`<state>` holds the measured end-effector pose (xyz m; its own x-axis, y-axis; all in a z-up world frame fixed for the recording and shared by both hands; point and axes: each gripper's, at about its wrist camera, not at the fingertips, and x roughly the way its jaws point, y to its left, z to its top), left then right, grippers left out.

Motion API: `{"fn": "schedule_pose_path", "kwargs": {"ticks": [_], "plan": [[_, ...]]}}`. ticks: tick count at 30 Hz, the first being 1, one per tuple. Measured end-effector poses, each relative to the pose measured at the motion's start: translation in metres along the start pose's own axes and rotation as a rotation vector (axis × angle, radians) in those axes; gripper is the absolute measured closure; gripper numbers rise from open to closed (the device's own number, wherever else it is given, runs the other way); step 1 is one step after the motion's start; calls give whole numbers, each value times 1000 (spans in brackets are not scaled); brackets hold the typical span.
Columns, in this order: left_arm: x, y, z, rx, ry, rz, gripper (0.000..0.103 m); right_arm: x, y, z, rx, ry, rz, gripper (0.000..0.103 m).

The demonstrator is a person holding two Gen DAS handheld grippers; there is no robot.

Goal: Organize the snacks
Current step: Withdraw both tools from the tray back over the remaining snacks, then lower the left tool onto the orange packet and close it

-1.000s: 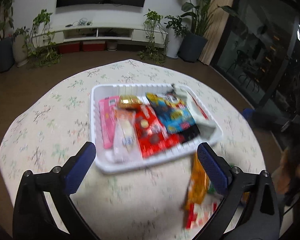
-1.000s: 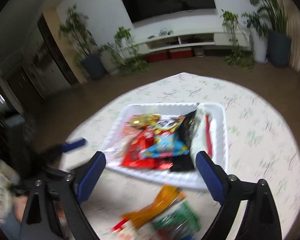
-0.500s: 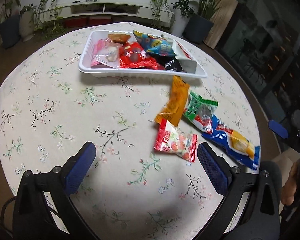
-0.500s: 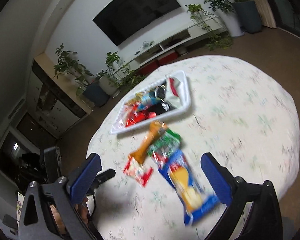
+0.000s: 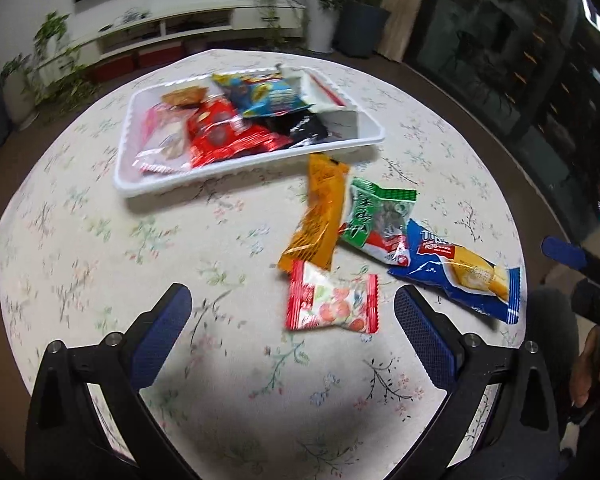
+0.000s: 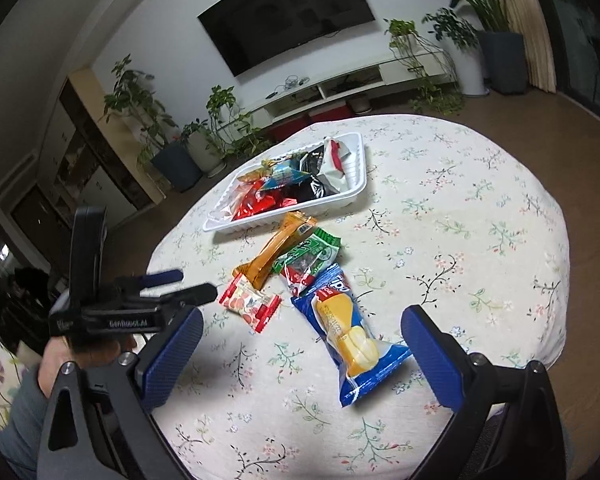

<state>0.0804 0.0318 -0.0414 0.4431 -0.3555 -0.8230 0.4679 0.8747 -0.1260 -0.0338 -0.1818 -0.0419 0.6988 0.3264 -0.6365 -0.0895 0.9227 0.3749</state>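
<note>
Presently both tools are empty: left gripper (image 5: 290, 320) has its blue pads spread wide over bare cloth, with the red-and-white candy packet (image 5: 332, 305) lying flat between the pad tips, untouched; right gripper (image 6: 300, 346) has just been opening, pads now fully apart, the blue roll-cake packet (image 6: 346, 330) lying between them on the cloth, no contact. Beyond the candy packet, toward the white tray (image 5: 140, 190): orange packet (image 5: 320, 216), long and lying on a slant, its far end just short of the tray's near rim; green packet (image 5: 380, 216) beside it, overlapped at one corner by the blue packet's end. All four loose packets sit on the floral tablecloth (image 5: 100, 248), on the near side of the tray. Tray is shallow, ribbed walls, crowded: red packet, blue-yellow packet, black packet, pink and clear wrappers, a white pack at its right end, piled and overlapping.
</note>
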Motion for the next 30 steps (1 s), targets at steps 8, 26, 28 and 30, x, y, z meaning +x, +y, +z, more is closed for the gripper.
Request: {"fn": "schedule_pose_path", "kwargs": {"ticks": [8, 26, 28, 30], "plan": [[22, -8, 35, 144, 69, -10, 18, -2, 5, -3, -44, 11, -11, 4], [89, -9, 66, 204, 224, -47, 58, 3, -5, -6, -28, 36, 1, 13], [94, -7, 69, 195, 232, -46, 58, 5, -5, -6, -28, 40, 4, 14], [98, -6, 71, 191, 240, -42, 58, 6, -5, -7, -26, 42, 6, 14]]}}
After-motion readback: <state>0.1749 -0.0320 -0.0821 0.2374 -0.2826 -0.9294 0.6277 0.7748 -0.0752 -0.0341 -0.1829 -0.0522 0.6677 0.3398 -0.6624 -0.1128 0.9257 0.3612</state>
